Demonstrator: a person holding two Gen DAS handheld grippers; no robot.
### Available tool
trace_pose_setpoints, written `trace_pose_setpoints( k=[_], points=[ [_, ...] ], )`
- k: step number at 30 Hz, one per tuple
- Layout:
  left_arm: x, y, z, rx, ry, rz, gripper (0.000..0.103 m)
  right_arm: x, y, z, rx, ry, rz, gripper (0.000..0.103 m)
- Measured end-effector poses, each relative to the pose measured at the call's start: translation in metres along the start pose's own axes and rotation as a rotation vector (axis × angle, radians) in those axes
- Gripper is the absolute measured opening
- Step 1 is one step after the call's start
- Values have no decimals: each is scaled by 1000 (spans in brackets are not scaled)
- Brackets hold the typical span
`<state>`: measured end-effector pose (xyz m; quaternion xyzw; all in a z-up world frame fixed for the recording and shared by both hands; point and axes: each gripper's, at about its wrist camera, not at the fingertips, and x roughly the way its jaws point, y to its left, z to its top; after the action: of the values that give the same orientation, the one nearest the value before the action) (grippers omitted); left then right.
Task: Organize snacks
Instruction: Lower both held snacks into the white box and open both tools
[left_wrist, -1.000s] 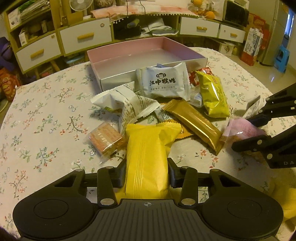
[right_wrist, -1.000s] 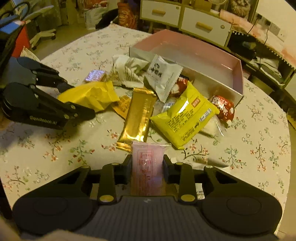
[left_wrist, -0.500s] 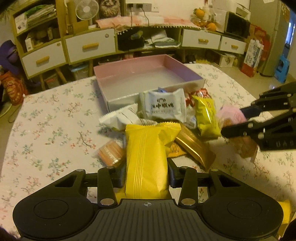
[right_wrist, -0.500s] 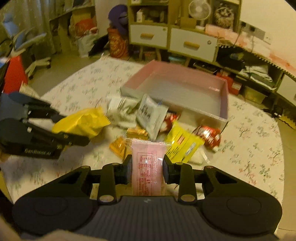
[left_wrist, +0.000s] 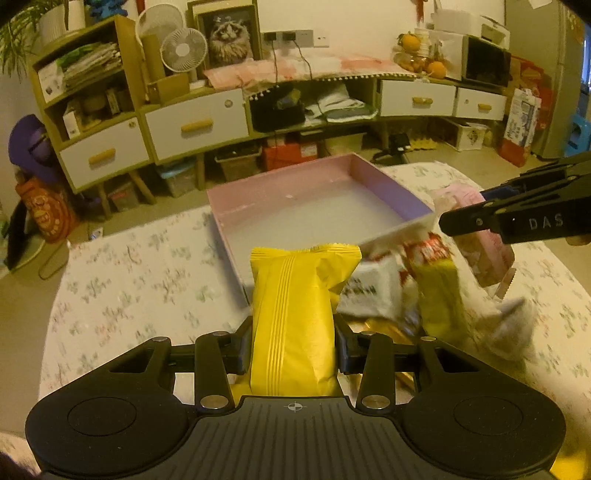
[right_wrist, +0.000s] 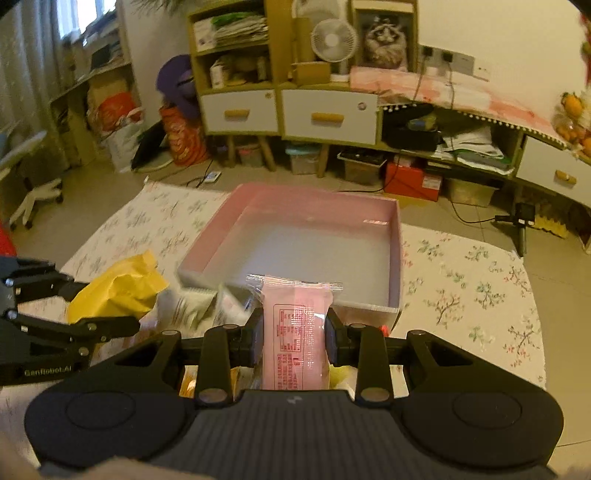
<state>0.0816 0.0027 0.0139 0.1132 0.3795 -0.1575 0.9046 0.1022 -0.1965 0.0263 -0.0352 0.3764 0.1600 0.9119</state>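
My left gripper (left_wrist: 293, 349) is shut on a yellow snack pack (left_wrist: 295, 317) and holds it above the table, just before the near wall of the pink box (left_wrist: 388, 184). My right gripper (right_wrist: 294, 338) is shut on a pink snack pack (right_wrist: 295, 332) and holds it above the near edge of the pink box (right_wrist: 395, 236). The box looks empty. The right gripper (left_wrist: 458, 216) with the pink pack (left_wrist: 480, 251) shows at the right of the left wrist view. The left gripper (right_wrist: 103, 308) with the yellow pack (right_wrist: 118, 288) shows at the left of the right wrist view.
A blurred pile of snacks lies before the box: a white pack (left_wrist: 362, 295), a yellow-green pack (left_wrist: 439, 295), a red one (left_wrist: 428, 251). The floral tablecloth (left_wrist: 129, 280) covers the round table. Cabinets with drawers (left_wrist: 195, 125) stand beyond on the floor.
Both grippers have risen and moved forward toward the pink box with their packs still held. The snack pile now sits lower and nearer in both views.
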Motion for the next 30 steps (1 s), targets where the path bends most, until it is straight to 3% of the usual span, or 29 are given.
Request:
trace_pose_setpoints(
  k=[7, 15, 24, 30],
  points=[
    [28, 6, 36, 11, -25, 49, 39, 27, -10, 30, 45, -22, 11, 29],
    [87, 9, 73, 13, -43, 94, 39, 69, -30, 52, 72, 3, -22, 29],
    [147, 11, 81, 5, -1, 133, 39, 107, -45, 55, 107, 31, -40, 29],
    [159, 6, 77, 42, 2, 139, 39, 115, -41, 51, 97, 66, -63, 29]
  ],
)
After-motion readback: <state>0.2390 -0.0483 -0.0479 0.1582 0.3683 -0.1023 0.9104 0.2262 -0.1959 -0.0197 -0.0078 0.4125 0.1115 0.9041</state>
